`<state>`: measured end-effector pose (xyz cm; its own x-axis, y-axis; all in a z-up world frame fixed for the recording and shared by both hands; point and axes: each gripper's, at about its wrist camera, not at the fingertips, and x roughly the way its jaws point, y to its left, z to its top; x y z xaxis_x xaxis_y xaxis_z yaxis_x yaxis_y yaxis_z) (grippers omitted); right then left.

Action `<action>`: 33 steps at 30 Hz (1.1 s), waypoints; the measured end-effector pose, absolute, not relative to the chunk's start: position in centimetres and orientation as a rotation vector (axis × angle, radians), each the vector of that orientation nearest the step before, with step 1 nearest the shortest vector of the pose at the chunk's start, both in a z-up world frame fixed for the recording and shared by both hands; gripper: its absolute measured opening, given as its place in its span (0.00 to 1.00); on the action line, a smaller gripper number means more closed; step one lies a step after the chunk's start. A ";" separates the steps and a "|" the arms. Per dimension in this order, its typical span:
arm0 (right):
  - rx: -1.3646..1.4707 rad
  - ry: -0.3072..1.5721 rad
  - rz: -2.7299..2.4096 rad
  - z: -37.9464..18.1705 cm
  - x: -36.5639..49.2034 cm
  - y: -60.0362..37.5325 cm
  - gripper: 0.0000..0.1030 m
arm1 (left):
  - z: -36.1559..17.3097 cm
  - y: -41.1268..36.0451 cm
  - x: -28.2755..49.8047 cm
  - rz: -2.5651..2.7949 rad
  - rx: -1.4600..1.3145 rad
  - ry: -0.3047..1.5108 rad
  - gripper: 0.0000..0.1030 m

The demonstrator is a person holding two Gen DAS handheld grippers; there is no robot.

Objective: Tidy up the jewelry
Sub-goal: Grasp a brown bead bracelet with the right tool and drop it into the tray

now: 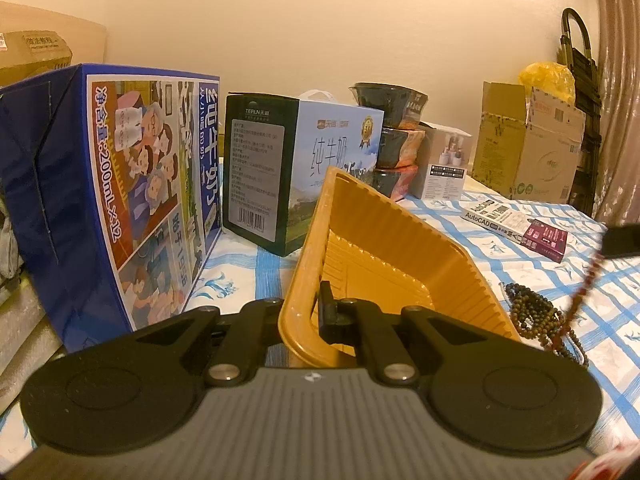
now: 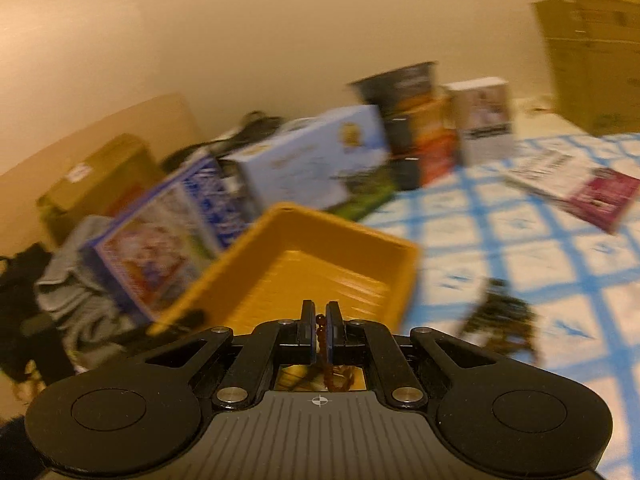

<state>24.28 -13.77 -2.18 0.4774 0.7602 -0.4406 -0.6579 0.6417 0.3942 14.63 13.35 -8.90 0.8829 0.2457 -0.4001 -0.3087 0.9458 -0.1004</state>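
On the blue-checked cloth [image 1: 532, 264] covering the counter, an orange tray [image 1: 384, 248] is seen tipped up on one side, its ribbed inside turned toward the right. Its near rim is pinched by the left tongs [image 1: 304, 312], which are closed narrowly on the tray's wall, one finger outside and one finger [image 1: 328, 312] inside.

Just right of the tray, a heap of dark beaded strands [image 1: 536, 312] is left lying on the cloth, near the tray but not in it. A string of reddish beads [image 1: 588, 276] is seen hanging slantwise over that heap, running up to a dark shape at the right edge of the left wrist view. In the right wrist view, the right tongs [image 2: 319, 320] are shown closed on that reddish string [image 2: 320, 322], which is gripped between the two pads and trails down behind them. That view is blurred, yet the tray [image 2: 344, 232] can be made out just beyond the fingertips, with the dark heap [image 2: 500, 316] to its right.

Behind the tray, at the far left, a blue milk carton box [image 1: 120, 208] and a second pale box [image 1: 296, 168] are stood side by side. Further right, stacked dark bowls [image 1: 392, 140], a small white box [image 1: 444, 160] and a brown cardboard box [image 1: 528, 144] are lined along the wall. A book [image 1: 516, 224] is laid flat on the cloth at the far right.
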 end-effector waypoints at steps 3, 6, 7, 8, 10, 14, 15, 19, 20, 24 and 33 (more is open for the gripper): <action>0.165 0.623 0.927 -1.8 24.2 -10.6 0.04 | -8.9 13.3 14.6 0.287 -0.170 0.392 0.06; 0.149 0.642 0.938 -2.3 24.6 -8.2 0.04 | -8.9 13.3 14.5 0.286 -0.176 0.390 0.06; 0.146 0.652 0.940 -2.5 24.8 -7.8 0.04 | -9.0 13.3 14.5 0.286 -0.178 0.390 0.06; 0.139 0.663 0.940 -2.9 25.0 -7.2 0.04 | -9.0 13.3 14.4 0.286 -0.179 0.389 0.06; 0.113 0.678 0.931 -3.5 25.3 -6.5 0.04 | -9.0 13.4 14.4 0.286 -0.183 0.388 0.06; 0.086 0.710 0.927 -4.7 25.3 -5.8 0.04 | -9.0 13.5 14.4 0.286 -0.188 0.389 0.06; 0.080 0.714 0.925 -4.9 25.3 -5.9 0.04 | -9.0 13.5 14.4 0.286 -0.189 0.389 0.06; 0.057 0.725 0.918 -5.2 25.2 -5.7 0.05 | -9.0 13.5 14.3 0.286 -0.190 0.389 0.06; 0.052 0.725 0.917 -5.2 25.2 -5.6 0.05 | -9.0 13.5 14.4 0.286 -0.191 0.390 0.06; 0.030 0.719 0.912 -5.0 24.7 -5.9 0.23 | -9.1 13.5 14.4 0.288 -0.192 0.391 0.06; 0.081 0.684 0.794 -5.5 22.5 -12.4 0.44 | -9.1 13.7 14.5 0.290 -0.194 0.395 0.06</action>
